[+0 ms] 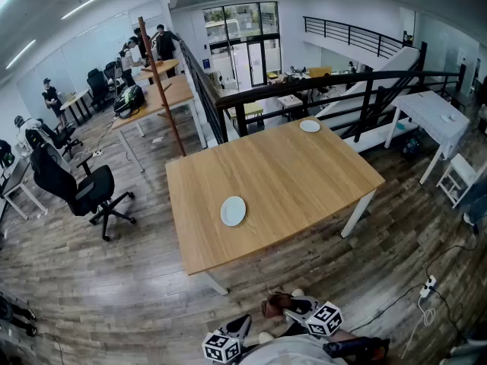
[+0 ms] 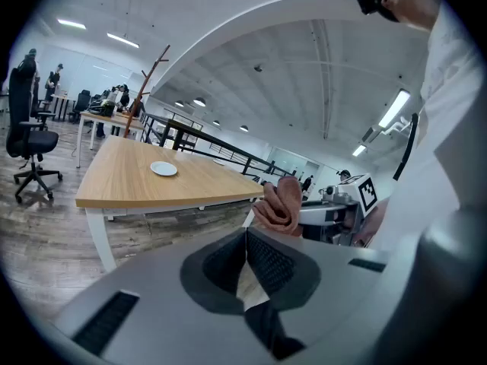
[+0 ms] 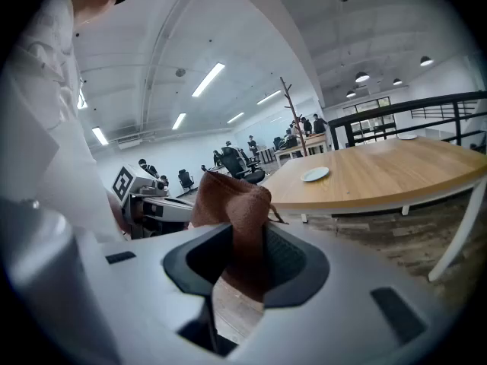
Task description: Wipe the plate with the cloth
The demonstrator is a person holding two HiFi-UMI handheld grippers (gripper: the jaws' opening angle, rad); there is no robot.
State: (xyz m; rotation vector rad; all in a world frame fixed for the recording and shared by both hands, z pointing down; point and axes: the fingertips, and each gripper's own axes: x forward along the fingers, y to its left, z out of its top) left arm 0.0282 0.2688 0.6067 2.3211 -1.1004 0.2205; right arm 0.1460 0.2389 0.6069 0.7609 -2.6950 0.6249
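A small white plate (image 1: 233,211) lies near the front left of the wooden table (image 1: 289,181); it also shows as the plate (image 2: 163,169) in the left gripper view and the plate (image 3: 315,174) in the right gripper view. Both grippers are held low in front of the table, well short of it. My right gripper (image 1: 295,307) (image 3: 243,230) is shut on a brown cloth (image 1: 275,304) (image 3: 232,204), which bunches up above the jaws. My left gripper (image 1: 240,327) (image 2: 247,230) is shut with nothing in it and faces the cloth (image 2: 280,204).
A second white plate (image 1: 310,126) sits at the table's far edge by a black railing (image 1: 358,90). A black office chair (image 1: 80,188) stands to the left, a coat stand (image 1: 160,74) behind, a white table (image 1: 434,112) at right. A power strip (image 1: 428,286) lies on the floor.
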